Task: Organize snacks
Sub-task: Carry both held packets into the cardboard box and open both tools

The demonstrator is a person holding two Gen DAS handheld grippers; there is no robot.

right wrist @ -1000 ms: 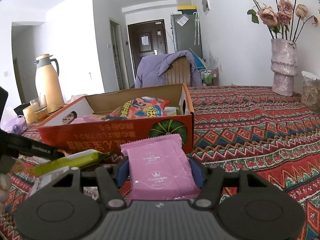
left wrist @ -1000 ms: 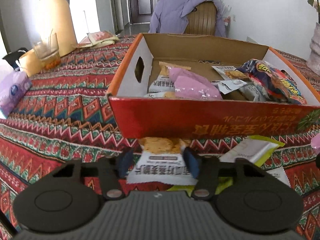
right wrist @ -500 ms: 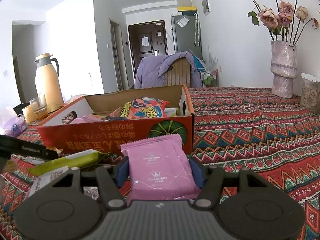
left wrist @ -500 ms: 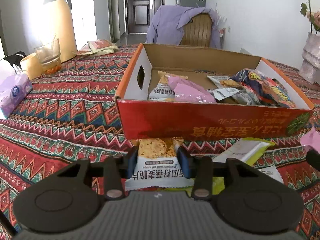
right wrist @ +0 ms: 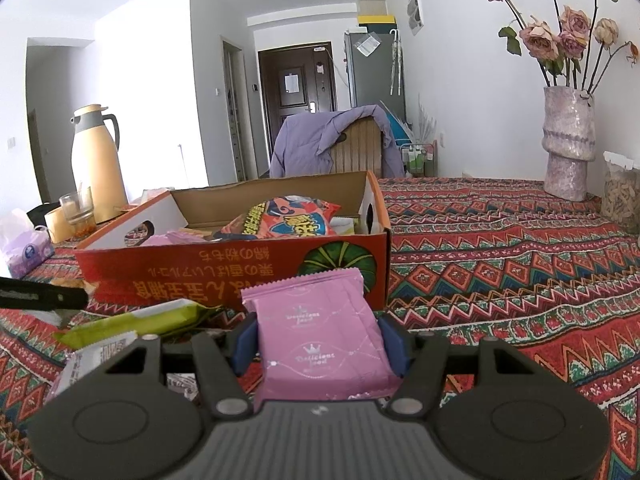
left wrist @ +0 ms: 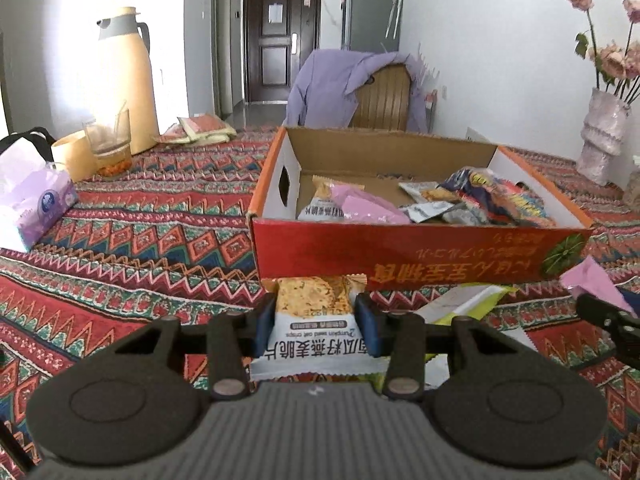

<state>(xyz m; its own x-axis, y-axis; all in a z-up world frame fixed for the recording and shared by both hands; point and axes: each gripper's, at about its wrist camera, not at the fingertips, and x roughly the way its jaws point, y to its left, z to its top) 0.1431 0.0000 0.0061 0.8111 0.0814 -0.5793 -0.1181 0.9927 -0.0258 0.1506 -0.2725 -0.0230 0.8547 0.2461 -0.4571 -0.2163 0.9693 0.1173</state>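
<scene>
L gripper (left wrist: 316, 322) clamps an oat crisp pkt (left wrist: 314, 330), white wrapper w/ a crisp pic on top, blue pads tight on both sides. Pkt sits just in front of the red box (left wrist: 420, 256), near its left front corner, low over the patterned tablecloth (left wrist: 140, 248).

R gripper (right wrist: 318, 340) pinches a pink pkt (right wrist: 320, 336), pads on both edges, pkt tilted back toward cam. It sits in front of the box's right front corner; can't tell if touching the wall.

Box is open-top cardboard, handle holes in side walls. Inside: another oat crisp pkt (left wrist: 320, 206) and pink wrappers (left wrist: 364, 208) at left, silver sachets (left wrist: 428, 200) mid, big colourful chip bag (left wrist: 500, 198) at right.

On cloth betw. the two grippers, in front of box: green-white pkt (right wrist: 136, 322), plus a white pkt (right wrist: 100, 356) under it, partly hidden.

Bkgd, left side of table: yellow thermos (left wrist: 124, 80), glass (left wrist: 108, 146) just beside it, purple tissue pack (left wrist: 32, 208) nearer the edge, flat sachets (left wrist: 200, 130) far back. Right: vase w/ dried roses (right wrist: 568, 140), jar (right wrist: 622, 196) just beside it. Chair w/ purple jacket (left wrist: 356, 84) behind box.
</scene>
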